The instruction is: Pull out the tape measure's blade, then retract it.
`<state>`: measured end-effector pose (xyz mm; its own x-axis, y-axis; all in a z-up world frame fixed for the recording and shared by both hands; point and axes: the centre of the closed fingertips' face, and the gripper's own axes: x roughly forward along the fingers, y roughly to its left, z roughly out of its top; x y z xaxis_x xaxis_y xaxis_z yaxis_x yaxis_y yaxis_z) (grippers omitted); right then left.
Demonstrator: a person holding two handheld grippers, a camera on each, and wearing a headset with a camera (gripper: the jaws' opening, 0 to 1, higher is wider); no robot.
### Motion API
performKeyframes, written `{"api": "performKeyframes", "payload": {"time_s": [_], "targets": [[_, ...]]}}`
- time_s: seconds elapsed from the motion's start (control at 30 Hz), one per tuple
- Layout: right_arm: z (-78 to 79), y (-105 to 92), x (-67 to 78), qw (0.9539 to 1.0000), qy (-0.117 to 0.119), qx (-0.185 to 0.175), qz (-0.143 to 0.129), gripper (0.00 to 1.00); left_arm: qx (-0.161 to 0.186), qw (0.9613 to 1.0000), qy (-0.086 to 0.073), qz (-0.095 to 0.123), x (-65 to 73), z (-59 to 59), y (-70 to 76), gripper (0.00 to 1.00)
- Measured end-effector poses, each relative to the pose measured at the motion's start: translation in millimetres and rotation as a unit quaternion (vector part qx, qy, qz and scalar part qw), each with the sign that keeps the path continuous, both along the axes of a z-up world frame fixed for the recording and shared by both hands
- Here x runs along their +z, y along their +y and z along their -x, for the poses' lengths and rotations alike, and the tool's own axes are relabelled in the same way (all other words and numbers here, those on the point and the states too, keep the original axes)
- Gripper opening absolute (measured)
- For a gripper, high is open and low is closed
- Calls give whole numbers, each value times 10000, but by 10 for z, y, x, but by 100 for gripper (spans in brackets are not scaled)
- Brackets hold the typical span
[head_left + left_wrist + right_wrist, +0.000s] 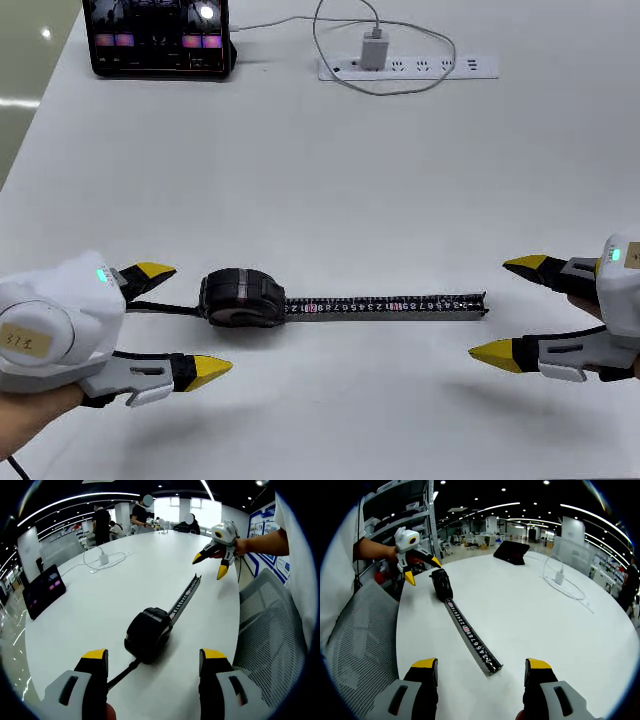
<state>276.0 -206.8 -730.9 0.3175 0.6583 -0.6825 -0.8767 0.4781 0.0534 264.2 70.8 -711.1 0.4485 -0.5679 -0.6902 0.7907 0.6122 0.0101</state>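
The black tape measure [240, 298] lies near the desk's [350, 180] front edge, its blade [385, 306] drawn out flat, numbers up. The left gripper [188, 318] is spread wide behind the case, and the right gripper [503, 308] is spread too, just off the blade's tip, neither touching.

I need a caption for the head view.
Left claw and right claw open at the ends of a tape measure, blade out.

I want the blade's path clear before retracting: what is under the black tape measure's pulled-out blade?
The dark numbered blade lies flat on the white tabletop, which shows bare along both its edges. The strip directly beneath it is covered.
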Motion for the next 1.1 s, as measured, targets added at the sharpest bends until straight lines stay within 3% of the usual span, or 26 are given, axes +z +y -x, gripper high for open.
{"api": "performKeyframes", "payload": {"time_s": [0.57,0.63,1.1], "targets": [[120,7,15,9993,-85,-314,-179,75,233,9996,-77,154,-27,162,28,72],[118,2,14,9991,-145,-356,-196,76,334,9991,-154,190,-21,156,46,73],[151,-2,33,9966,-335,-671,-328,81,761,9961,-157,414,-89,249,113,76]]}}
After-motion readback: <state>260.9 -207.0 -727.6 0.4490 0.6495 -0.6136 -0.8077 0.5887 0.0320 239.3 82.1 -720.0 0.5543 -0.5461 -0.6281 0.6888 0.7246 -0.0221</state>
